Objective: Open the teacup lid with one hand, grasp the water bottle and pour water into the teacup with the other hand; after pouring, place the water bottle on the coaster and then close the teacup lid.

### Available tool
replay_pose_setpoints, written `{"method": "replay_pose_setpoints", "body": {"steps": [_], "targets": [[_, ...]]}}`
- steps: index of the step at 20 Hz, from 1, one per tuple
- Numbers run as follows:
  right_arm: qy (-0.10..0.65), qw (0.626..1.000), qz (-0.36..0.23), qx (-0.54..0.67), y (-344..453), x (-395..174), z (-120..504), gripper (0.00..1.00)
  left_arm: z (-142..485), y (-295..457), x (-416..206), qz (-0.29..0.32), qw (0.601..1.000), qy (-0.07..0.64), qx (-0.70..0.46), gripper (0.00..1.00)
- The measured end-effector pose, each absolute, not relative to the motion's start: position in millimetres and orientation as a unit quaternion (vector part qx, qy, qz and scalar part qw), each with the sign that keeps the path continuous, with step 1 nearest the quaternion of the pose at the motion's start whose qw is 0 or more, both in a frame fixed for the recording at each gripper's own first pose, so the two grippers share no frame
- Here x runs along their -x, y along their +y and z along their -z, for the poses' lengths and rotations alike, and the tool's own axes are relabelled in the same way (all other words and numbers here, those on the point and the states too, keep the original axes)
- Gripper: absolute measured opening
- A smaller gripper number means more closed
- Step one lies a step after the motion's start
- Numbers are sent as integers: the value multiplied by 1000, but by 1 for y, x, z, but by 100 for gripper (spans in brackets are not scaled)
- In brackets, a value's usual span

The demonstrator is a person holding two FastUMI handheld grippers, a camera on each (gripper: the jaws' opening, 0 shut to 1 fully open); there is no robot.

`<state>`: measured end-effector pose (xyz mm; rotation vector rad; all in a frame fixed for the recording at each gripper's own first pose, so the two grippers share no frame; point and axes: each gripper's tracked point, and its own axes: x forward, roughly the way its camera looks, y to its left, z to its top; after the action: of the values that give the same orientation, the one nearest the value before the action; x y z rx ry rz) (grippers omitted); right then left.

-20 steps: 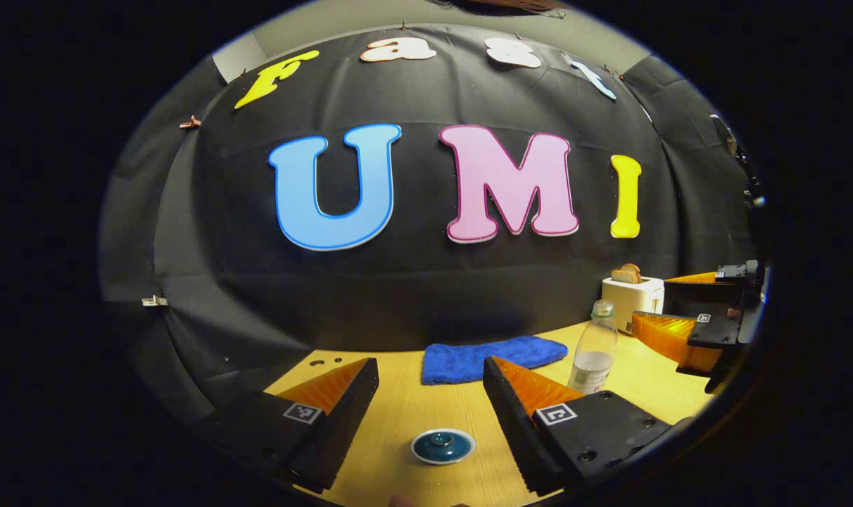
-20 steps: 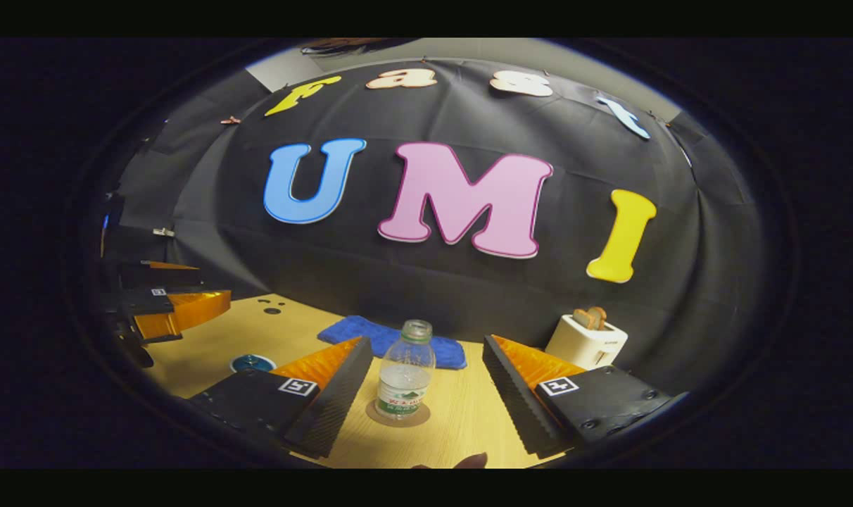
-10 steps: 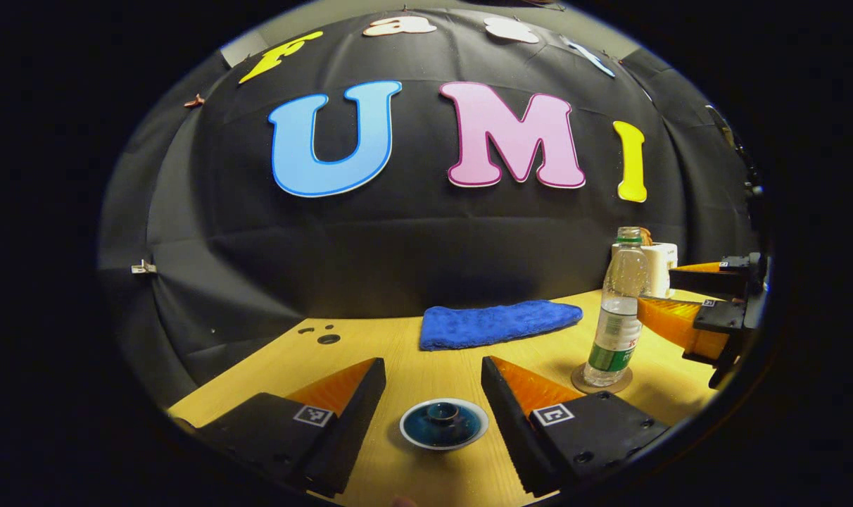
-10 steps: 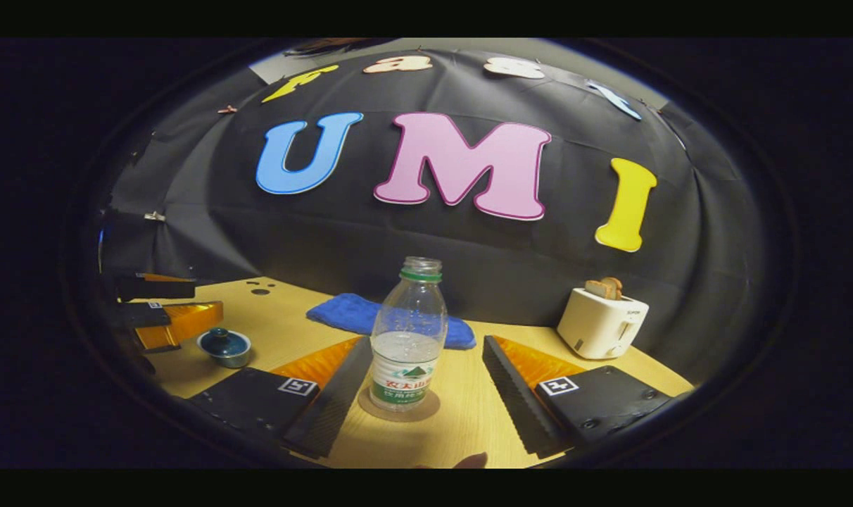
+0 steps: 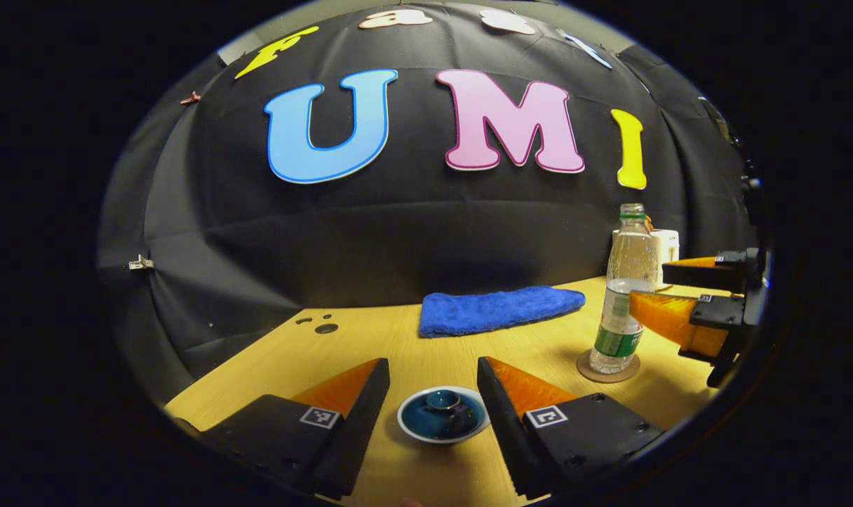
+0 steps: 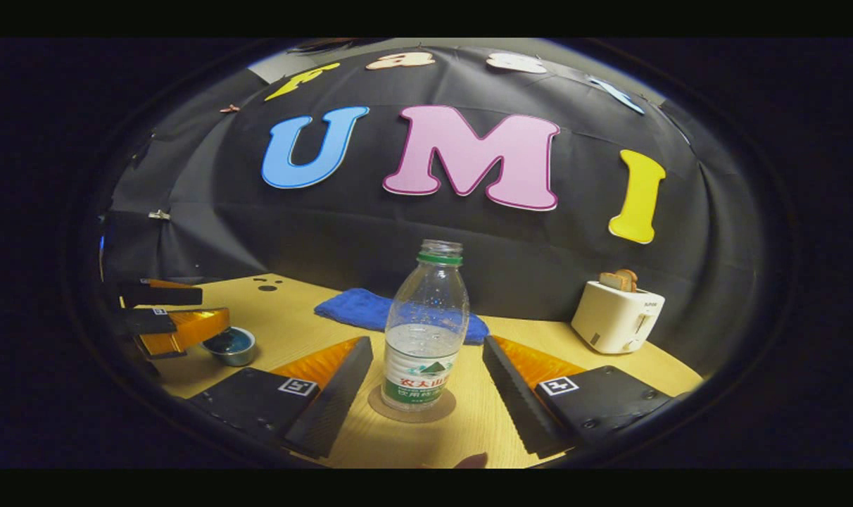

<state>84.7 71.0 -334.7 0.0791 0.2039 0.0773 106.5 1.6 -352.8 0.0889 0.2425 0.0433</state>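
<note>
A small teacup (image 5: 442, 415) with a dark blue lid and knob sits on the wooden table between the open fingers of my left gripper (image 5: 433, 377); neither finger touches it. The same teacup (image 6: 231, 345) lies at the left in the right gripper view, beside the left gripper (image 6: 166, 310). An uncapped clear water bottle (image 6: 425, 338), part full, stands upright on a round brown coaster (image 6: 411, 407). My right gripper (image 6: 426, 355) is open around the bottle's lower half with gaps on both sides. In the left gripper view the bottle (image 5: 625, 292) stands on the coaster (image 5: 608, 369) with the right gripper (image 5: 669, 292) beside it.
A folded blue cloth (image 5: 500, 310) lies at the back of the table near the wall. A white toaster (image 6: 616, 315) with bread slices stands at the back right. Small dark holes (image 5: 324, 327) mark the tabletop at the back left.
Both grippers have come down and forward. The teacup now sits between the left fingers and the bottle stands taller and closer between the right fingers. Both stay open.
</note>
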Motion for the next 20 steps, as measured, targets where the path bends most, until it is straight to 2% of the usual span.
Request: {"method": "replay_pose_setpoints", "body": {"steps": [2, 6, 12, 15, 16, 17, 18, 20], "targets": [[105, 993, -37, -41, 70, -85, 336, 98, 361, 0, -108, -19, 990, 132, -45, 77], [103, 993, -36, -40, 69, -85, 335, 98, 377, -2, -115, -15, 986, 155, -51, 54], [105, 993, -35, -42, 68, -85, 337, 98, 386, -3, -117, -13, 985, 163, -47, 52], [105, 993, -35, -42, 68, -84, 336, 98, 386, -5, -119, -11, 986, 161, -50, 43], [105, 993, -35, -43, 69, -84, 337, 98, 384, -5, -120, -12, 986, 158, -46, 36], [105, 993, -35, -44, 69, -85, 337, 98, 385, -5, -119, -13, 987, 156, -43, 39], [106, 993, -35, -44, 68, -85, 338, 98, 382, -5, -118, -12, 987, 154, -40, 32], [106, 993, -37, -47, 69, -85, 338, 98, 373, -3, -117, -17, 989, 143, -46, 30]]}}
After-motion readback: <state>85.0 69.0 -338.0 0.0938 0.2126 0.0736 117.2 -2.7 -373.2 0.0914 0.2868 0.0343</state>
